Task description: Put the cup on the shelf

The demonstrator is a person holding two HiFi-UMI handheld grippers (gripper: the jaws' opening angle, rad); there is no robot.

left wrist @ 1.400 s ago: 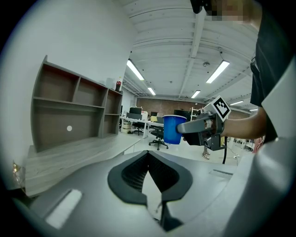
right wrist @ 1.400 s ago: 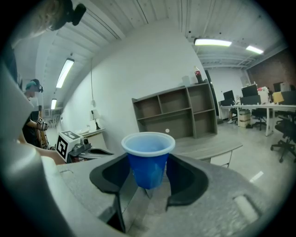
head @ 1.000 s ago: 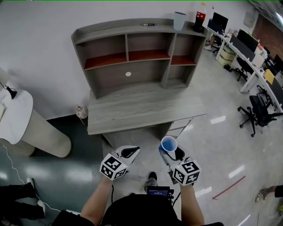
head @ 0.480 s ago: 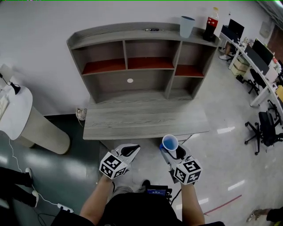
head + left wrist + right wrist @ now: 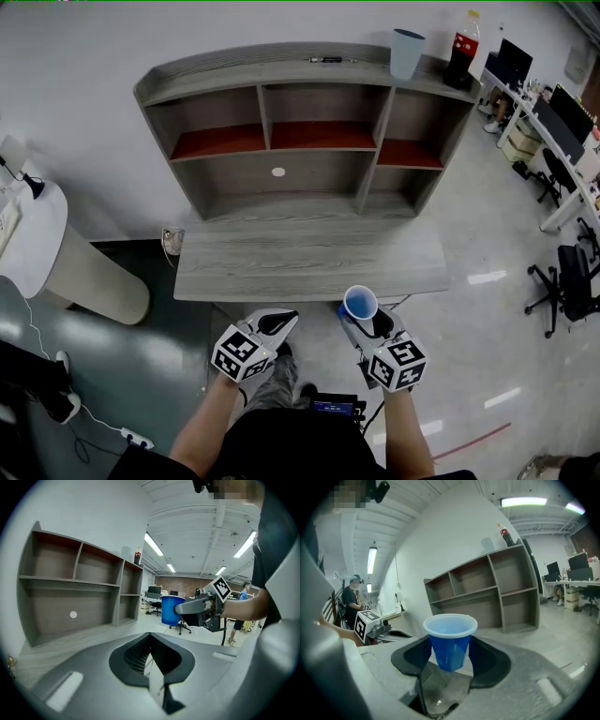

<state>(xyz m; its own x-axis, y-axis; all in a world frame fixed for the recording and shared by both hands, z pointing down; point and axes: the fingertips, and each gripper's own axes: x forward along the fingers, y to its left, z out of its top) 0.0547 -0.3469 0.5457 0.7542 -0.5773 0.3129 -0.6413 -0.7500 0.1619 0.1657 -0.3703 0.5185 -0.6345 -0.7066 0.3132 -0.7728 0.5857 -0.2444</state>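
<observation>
A blue plastic cup (image 5: pixel 359 304) stands upright between the jaws of my right gripper (image 5: pixel 366 321), which is shut on its sides below the rim. The right gripper view shows the cup (image 5: pixel 450 641) empty, its pads pressing either side. The grey wooden shelf unit (image 5: pixel 281 131) with red-lined upper compartments stands on a desk (image 5: pixel 309 258) ahead; the cup hangs just short of the desk's front edge. My left gripper (image 5: pixel 279 322) is level with the right one, shut and empty. In the left gripper view, its jaws meet at the tip (image 5: pixel 150 637), and the cup (image 5: pixel 171 610) shows off to the right.
On top of the shelf unit at the right stand a grey cup (image 5: pixel 407 53) and a cola bottle (image 5: pixel 463 49). A white round table (image 5: pixel 33 234) is at the left, office chairs (image 5: pixel 572 281) and desks at the right. A power strip (image 5: pixel 136 438) lies on the floor.
The desk and shelf unit have swung square to me and drawn slightly nearer. Both grippers keep the same pose, and the cup stays in the right one.
</observation>
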